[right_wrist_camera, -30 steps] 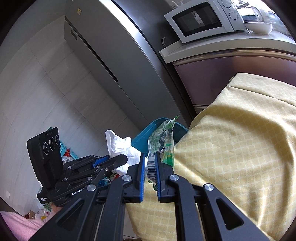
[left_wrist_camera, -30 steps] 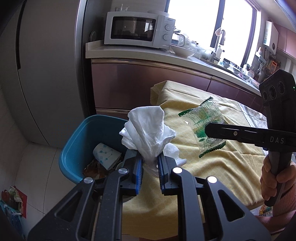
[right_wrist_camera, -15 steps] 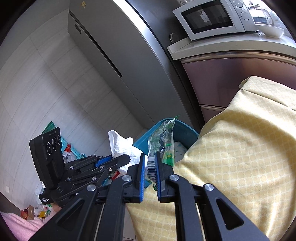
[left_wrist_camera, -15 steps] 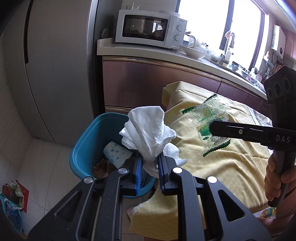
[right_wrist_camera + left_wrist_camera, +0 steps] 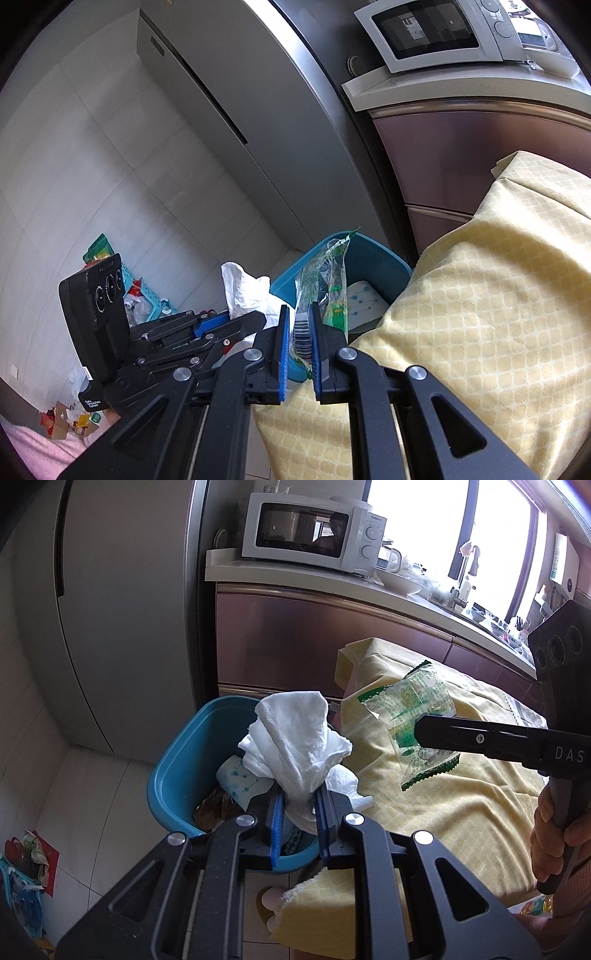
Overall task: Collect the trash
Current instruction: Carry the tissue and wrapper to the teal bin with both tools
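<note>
- Blue bin (image 5: 173,775): on the floor just ahead of and below your left jaws, against the table's edge; paper scraps lie inside.
- Left gripper (image 5: 298,808): your jaws are clamped on a crumpled white tissue (image 5: 295,746), held over the bin's near rim.
- Right gripper (image 5: 298,332): your jaws pinch a clear green-printed wrapper (image 5: 325,280) upright, above the yellow tablecloth (image 5: 480,295), the bin just beyond.
</note>
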